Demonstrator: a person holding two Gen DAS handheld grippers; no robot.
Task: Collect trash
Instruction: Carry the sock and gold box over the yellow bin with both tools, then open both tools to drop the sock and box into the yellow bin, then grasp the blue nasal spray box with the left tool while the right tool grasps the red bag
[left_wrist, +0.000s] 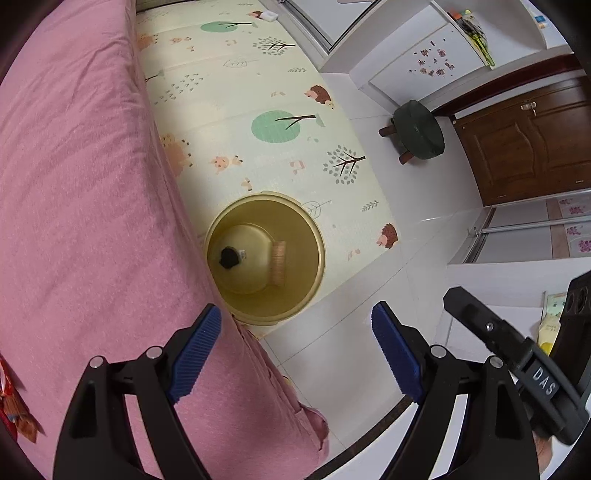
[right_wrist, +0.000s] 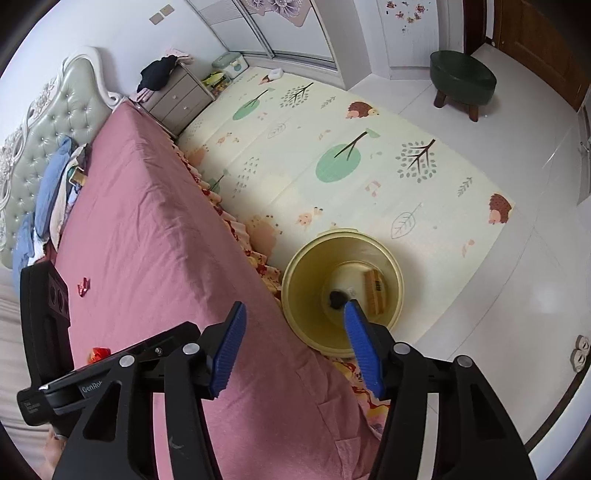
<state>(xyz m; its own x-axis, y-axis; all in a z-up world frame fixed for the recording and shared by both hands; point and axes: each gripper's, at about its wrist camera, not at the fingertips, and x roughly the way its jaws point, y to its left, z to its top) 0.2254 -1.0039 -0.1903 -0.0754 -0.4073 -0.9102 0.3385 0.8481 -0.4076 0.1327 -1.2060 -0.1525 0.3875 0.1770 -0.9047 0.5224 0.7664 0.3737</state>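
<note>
left tool: fingers apart, nothing held, above bed edge
right tool: fingers apart, nothing held
bin: yellow, on play mat beside bed; black scrap and tan piece inside
wrappers: red wrapper on bed; another nearer

A bed with a pink sheet fills the left of the room, its tufted pale-green headboard framed in carved white, with blue bedding heaped against it. A grey two-drawer nightstand stands just beside the bed's head, dark clothing piled on top. A cream play mat printed with trees and hedgehogs lies along the bed on a glossy white tile floor. A round dark-green stool with brown legs sits on the tiles near a brown wooden door. White sliding wardrobe doors line the far wall in even daylight.
</note>
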